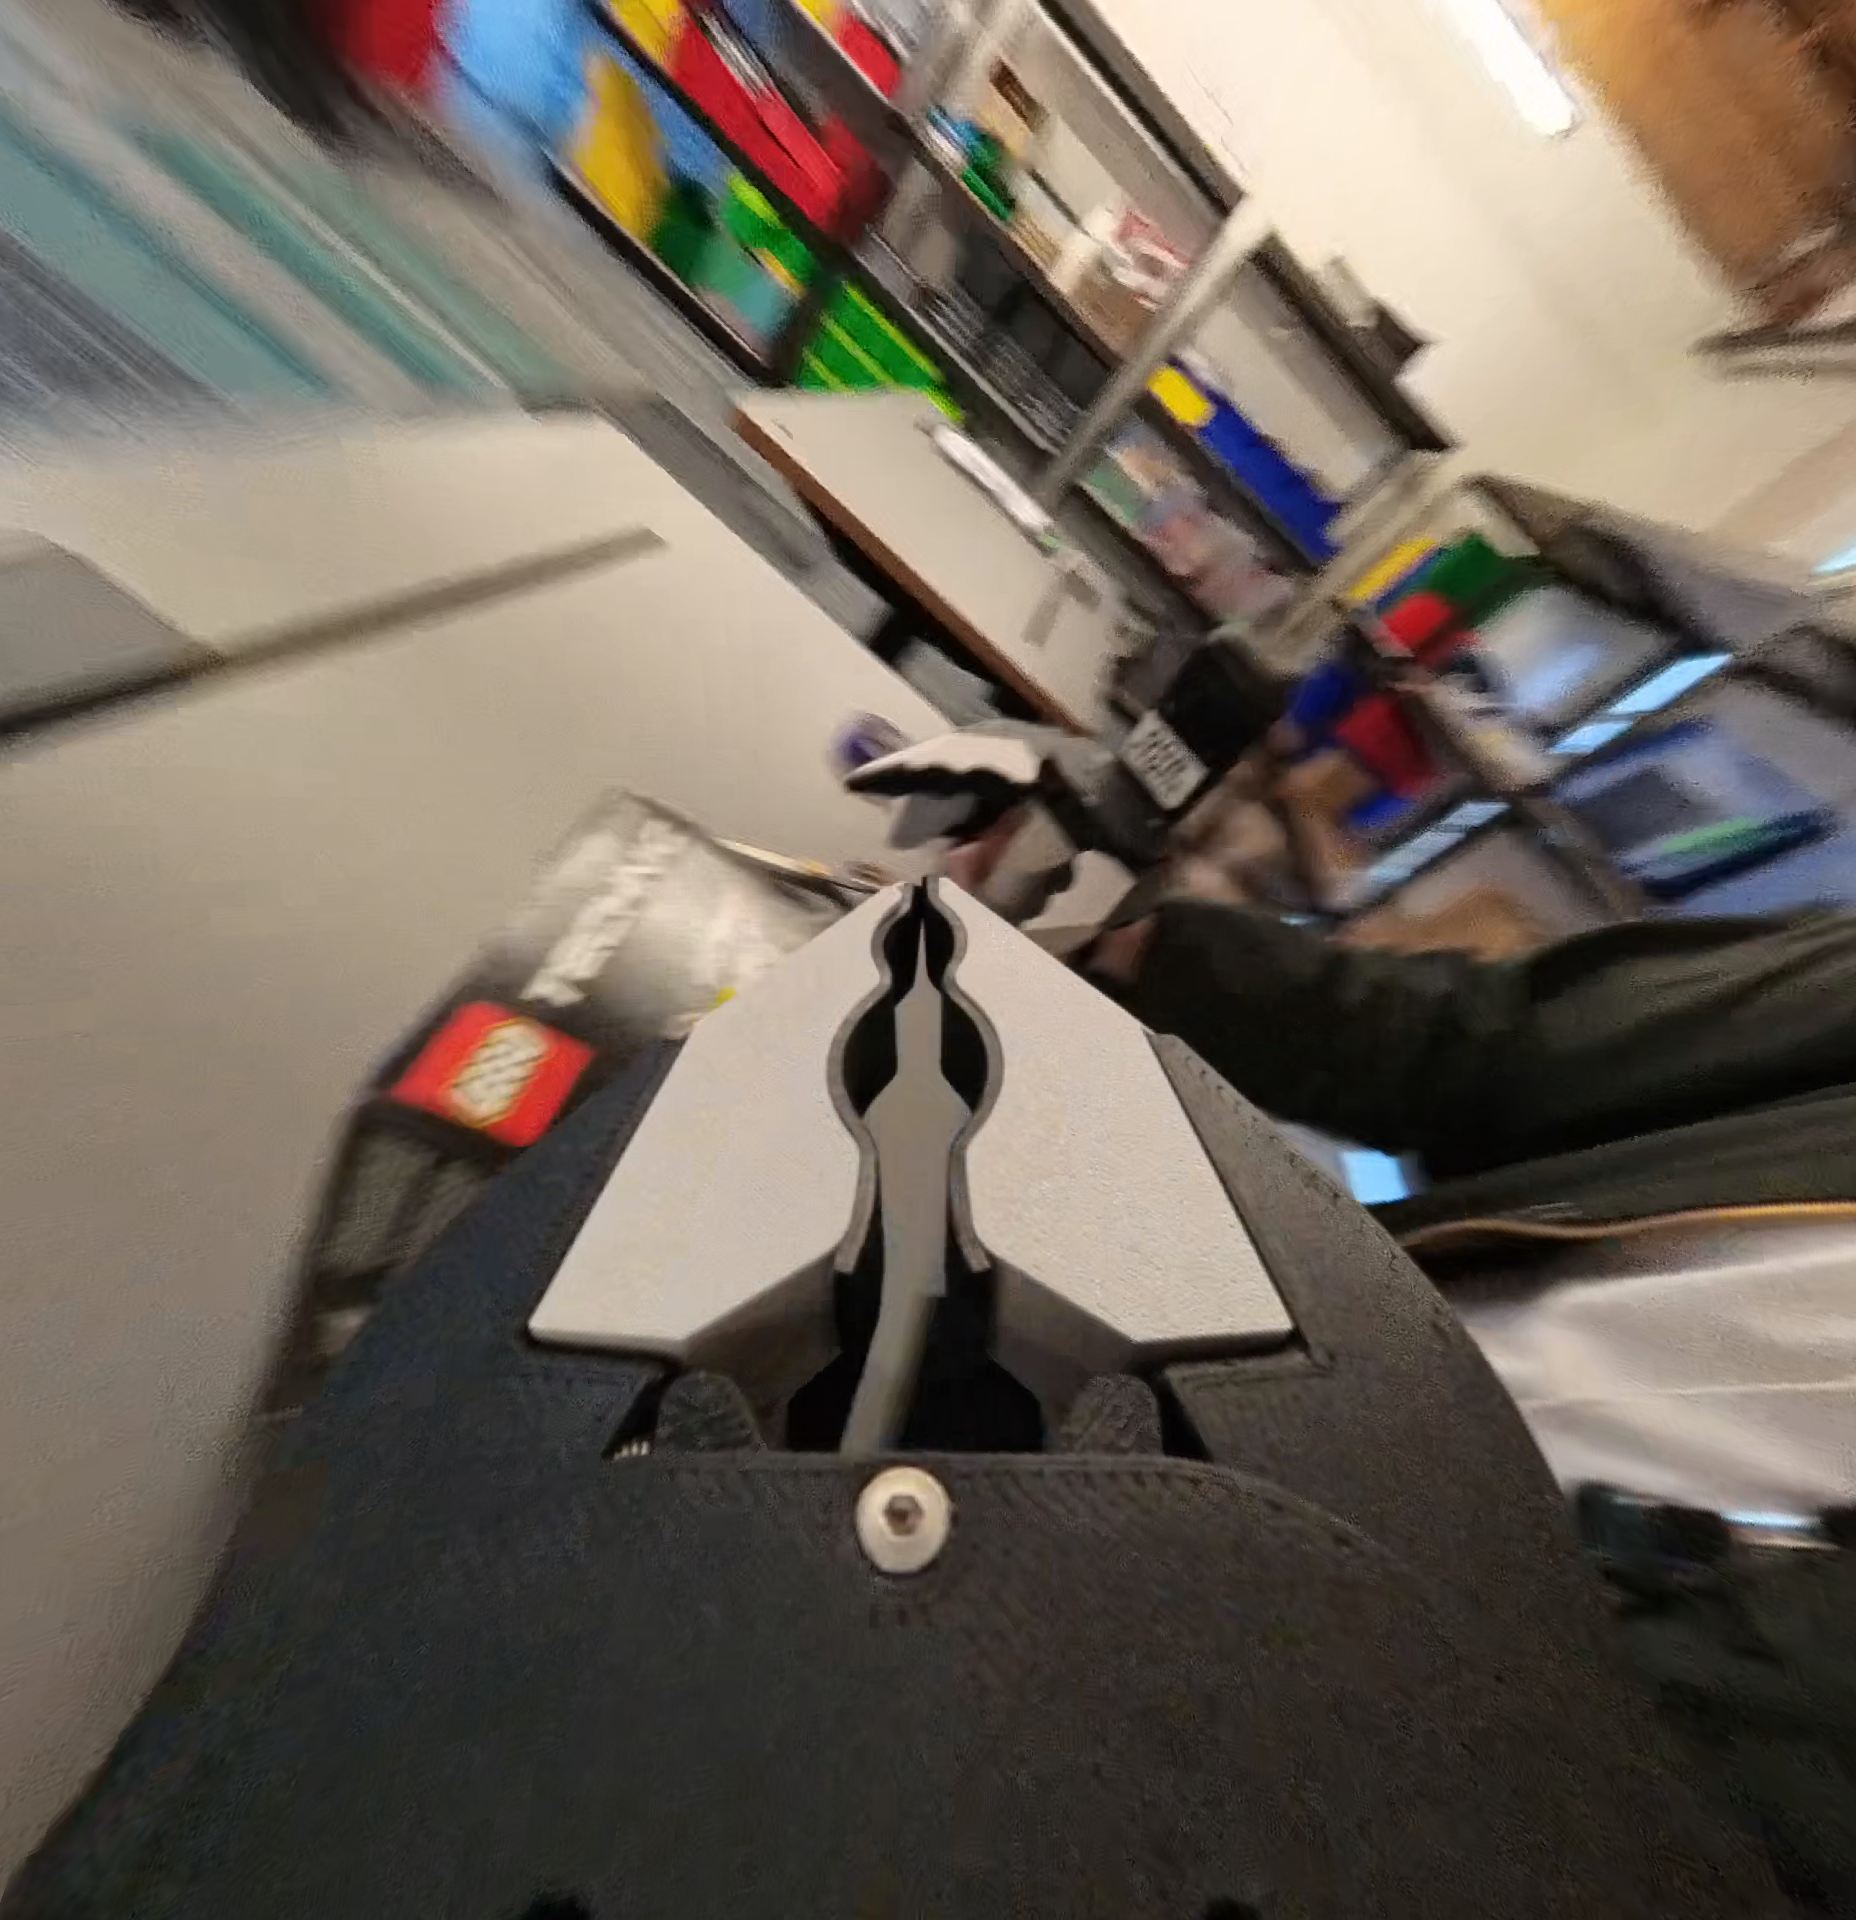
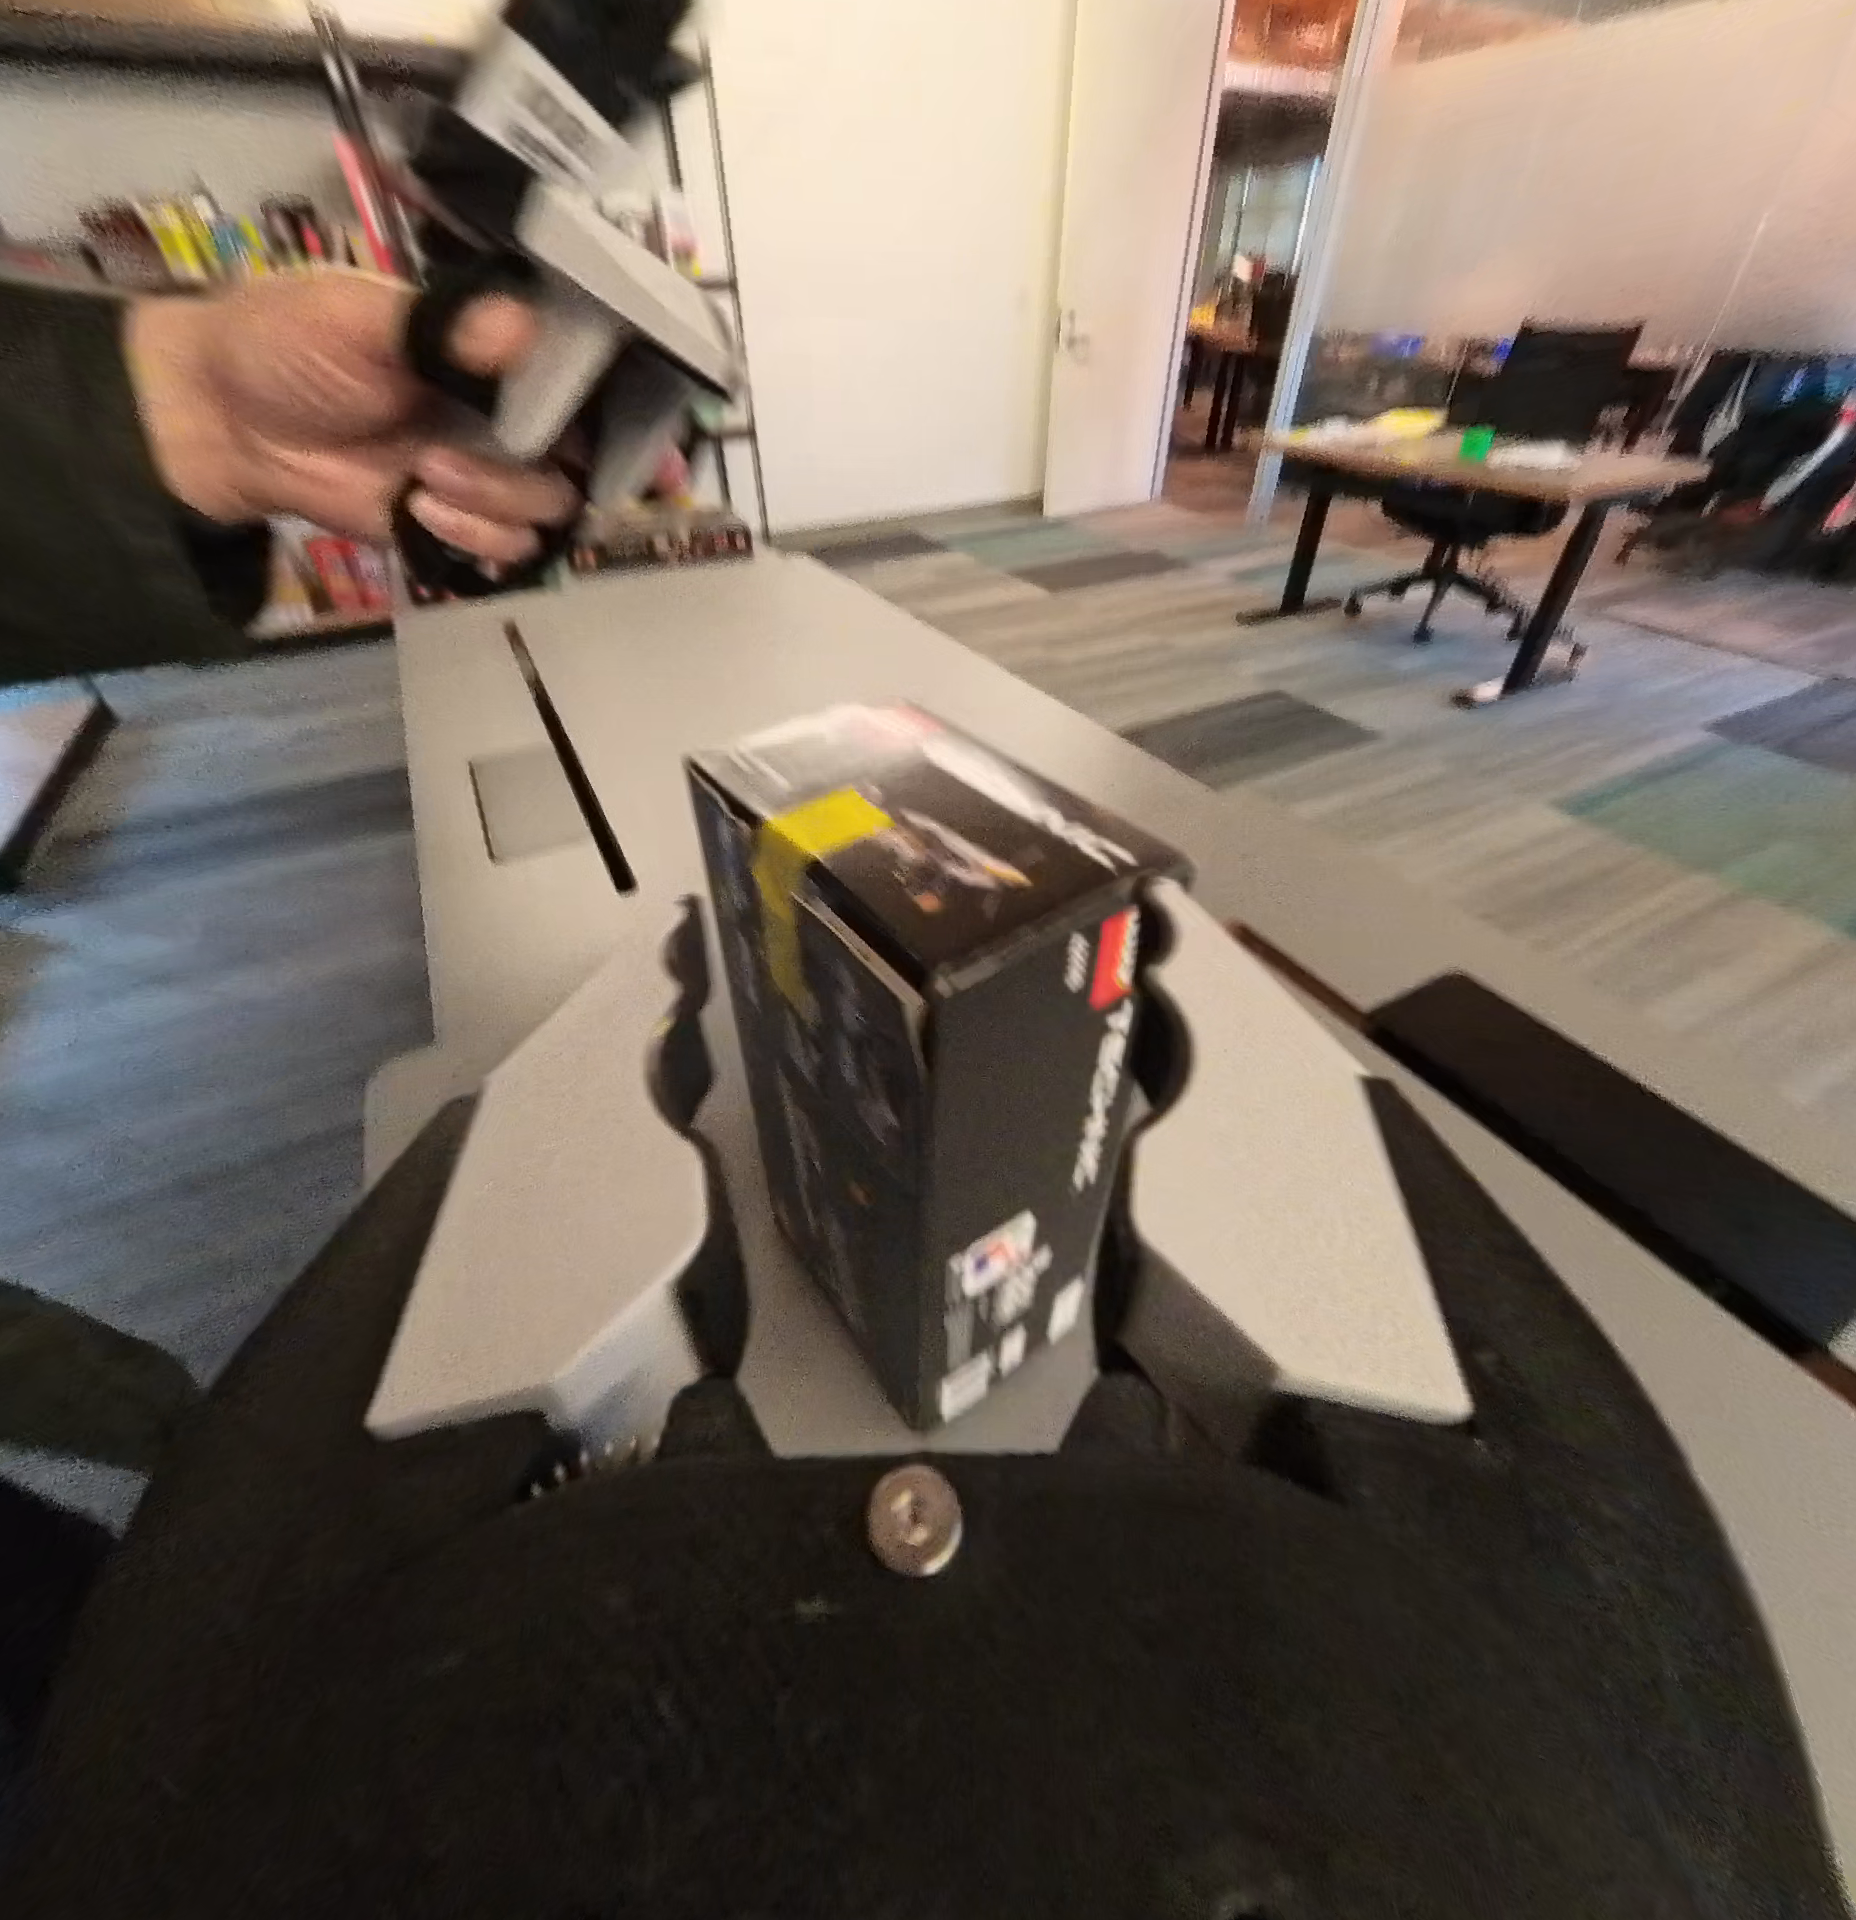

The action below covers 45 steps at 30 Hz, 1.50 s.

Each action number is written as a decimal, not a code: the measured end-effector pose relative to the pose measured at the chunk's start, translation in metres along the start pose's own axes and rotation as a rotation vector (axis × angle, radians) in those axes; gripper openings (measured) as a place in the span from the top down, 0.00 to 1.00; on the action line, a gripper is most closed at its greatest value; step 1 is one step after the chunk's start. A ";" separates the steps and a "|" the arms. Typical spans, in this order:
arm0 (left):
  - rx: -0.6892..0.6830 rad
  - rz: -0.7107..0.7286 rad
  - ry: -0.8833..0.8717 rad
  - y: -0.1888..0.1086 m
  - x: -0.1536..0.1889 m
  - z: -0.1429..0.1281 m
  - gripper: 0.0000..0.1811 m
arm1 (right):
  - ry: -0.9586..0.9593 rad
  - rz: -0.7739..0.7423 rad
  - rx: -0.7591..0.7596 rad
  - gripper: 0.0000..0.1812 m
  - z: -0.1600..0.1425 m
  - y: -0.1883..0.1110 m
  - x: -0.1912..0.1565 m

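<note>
mostly blur; right tool [image 2: 919, 997] straddles black box [image 2: 903, 1039]; contact unclear.

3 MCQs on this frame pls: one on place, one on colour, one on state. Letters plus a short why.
1. Where is the black box?
A. Between the right hand-held gripper's fingers
B. On the carpet
C. On a shelf

2. What colour is the tape across the box's upper edge?
A. Blue
B. Yellow
C. White

3. How do the left hand-held gripper's fingers stand?
A. Wide apart around the box
B. Closed, tips together, nothing between
C. Out of view

Answers:
1 A: in the right wrist view the box stands between the right hand-held gripper's fingers, over the grey table.
2 B: the strip is yellow.
3 B: the left wrist view shows the tips meeting.
</note>
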<state>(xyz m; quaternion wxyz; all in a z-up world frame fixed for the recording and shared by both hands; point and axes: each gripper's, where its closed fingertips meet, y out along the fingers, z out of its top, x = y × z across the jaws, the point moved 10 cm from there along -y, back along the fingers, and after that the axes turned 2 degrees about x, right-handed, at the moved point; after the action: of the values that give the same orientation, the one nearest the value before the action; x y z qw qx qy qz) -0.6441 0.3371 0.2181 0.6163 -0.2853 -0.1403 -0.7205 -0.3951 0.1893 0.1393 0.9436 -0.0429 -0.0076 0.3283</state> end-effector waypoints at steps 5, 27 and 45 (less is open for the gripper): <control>0.255 0.286 0.368 -0.037 -0.023 -0.064 0.37 | -0.009 0.118 -0.272 0.32 -0.043 0.020 0.043; 0.509 0.769 0.027 -0.045 0.039 -0.180 0.28 | 0.204 0.780 -0.212 0.37 -0.034 0.145 -0.049; 0.884 1.732 0.002 -0.420 0.436 -0.390 0.28 | 0.071 1.781 -0.149 0.38 0.075 0.339 -0.645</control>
<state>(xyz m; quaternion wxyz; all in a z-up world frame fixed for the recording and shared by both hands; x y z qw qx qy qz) -1.1773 -0.1466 0.2247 0.9847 -0.0318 -0.1392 0.1002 -1.1137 0.0600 0.1940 0.3334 -0.1041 0.0363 0.9363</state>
